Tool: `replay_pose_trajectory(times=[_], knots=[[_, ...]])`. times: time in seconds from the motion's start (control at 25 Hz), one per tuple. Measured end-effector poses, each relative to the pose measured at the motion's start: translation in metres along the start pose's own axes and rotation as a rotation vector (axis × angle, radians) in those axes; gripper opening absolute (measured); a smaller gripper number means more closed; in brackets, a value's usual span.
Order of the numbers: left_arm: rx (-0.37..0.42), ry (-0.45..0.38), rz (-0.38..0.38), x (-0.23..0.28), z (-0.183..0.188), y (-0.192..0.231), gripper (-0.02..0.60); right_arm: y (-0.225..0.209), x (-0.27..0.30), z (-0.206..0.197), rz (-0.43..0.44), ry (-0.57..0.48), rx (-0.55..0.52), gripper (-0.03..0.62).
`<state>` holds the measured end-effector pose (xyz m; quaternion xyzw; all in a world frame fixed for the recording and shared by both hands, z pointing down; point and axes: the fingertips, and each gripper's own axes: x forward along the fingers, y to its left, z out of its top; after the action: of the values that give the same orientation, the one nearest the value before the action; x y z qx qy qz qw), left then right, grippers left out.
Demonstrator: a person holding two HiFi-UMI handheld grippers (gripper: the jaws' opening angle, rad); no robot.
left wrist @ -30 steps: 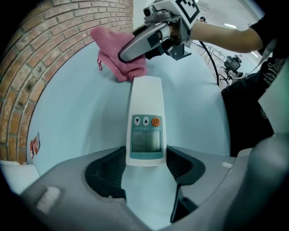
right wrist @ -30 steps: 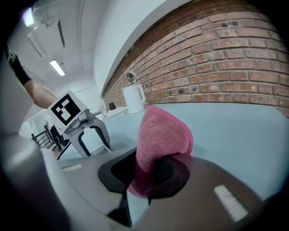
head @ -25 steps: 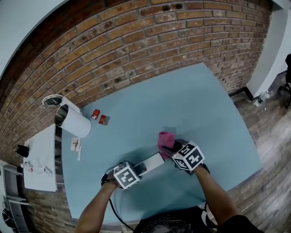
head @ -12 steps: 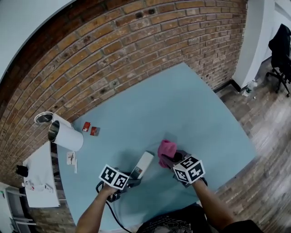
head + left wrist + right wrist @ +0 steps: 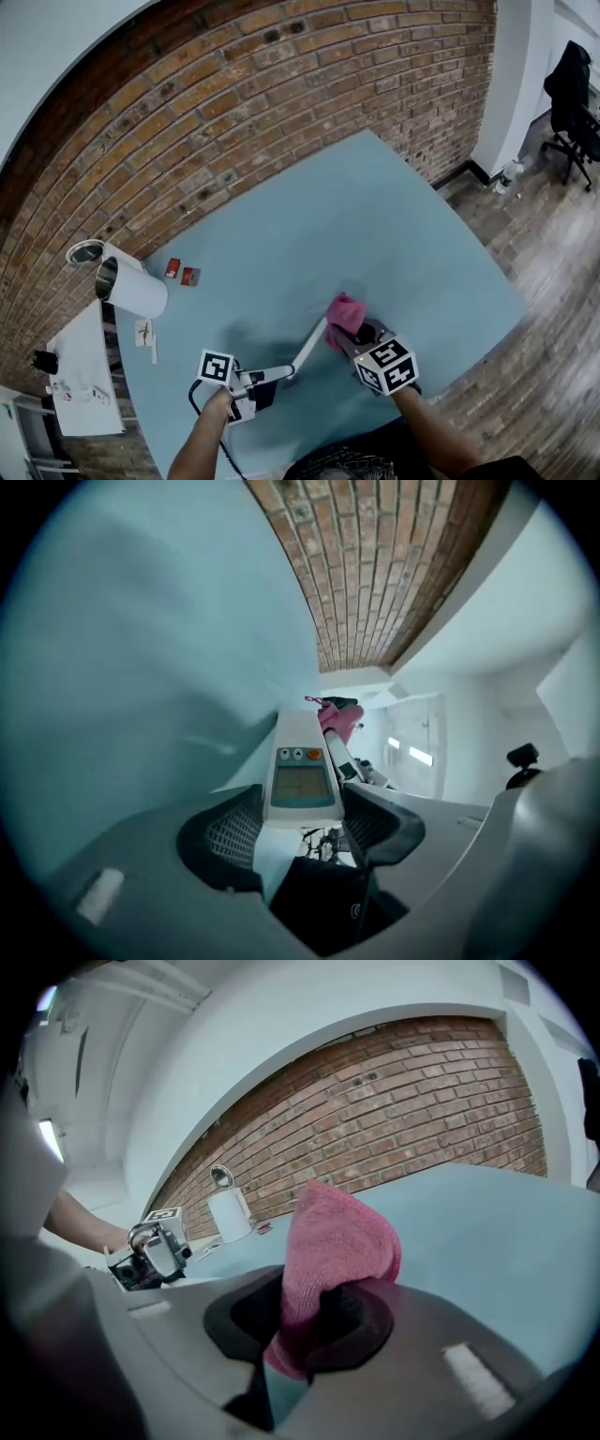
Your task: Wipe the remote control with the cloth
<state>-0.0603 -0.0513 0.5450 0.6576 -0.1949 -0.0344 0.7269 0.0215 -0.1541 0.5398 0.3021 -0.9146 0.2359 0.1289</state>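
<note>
Remote control [image 5: 307,349] is clamped at its near end between the 2 pads of the left gripper [image 5: 270,376], held over the blue table [image 5: 375,216] and pointing toward 1 o'clock in the head view. The right gripper [image 5: 356,331] is closed on the pink cloth [image 5: 344,312], which meets the remote's far tip. Wiping seems barely begun, and the screen face and most of the body look left to do.

Surface [image 5: 394,225]: light blue top
Cylinder [image 5: 131,286]: white, on its side, well beyond the left hand-held gripper [image 5: 270,377]
Red packets [image 5: 173,268]: two, near cylinder
</note>
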Motion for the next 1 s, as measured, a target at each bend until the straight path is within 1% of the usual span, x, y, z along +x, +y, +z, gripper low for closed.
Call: replay_pose_trajectory(times=[0.12, 0.32, 0.6, 1.0], knots=[[-0.067, -0.069, -0.064, -0.003, 0.005, 0.002, 0.265, -0.007, 0.002, 0.0, -0.031, -0.001, -0.013, 0.066], [-0.111, -0.106, -0.113, 0.0, 0.007, 0.004, 0.265, -0.011, 0.015, -0.007, -0.048, 0.035, -0.068, 0.066], [-0.117, -0.106, -0.123, 0.007, 0.005, 0.003, 0.265, -0.002, 0.021, -0.01, -0.024, 0.029, -0.055, 0.066], [-0.118, -0.132, -0.129, 0.011, 0.012, 0.002, 0.267, 0.019, 0.019, -0.012, 0.024, 0.028, -0.048, 0.066]])
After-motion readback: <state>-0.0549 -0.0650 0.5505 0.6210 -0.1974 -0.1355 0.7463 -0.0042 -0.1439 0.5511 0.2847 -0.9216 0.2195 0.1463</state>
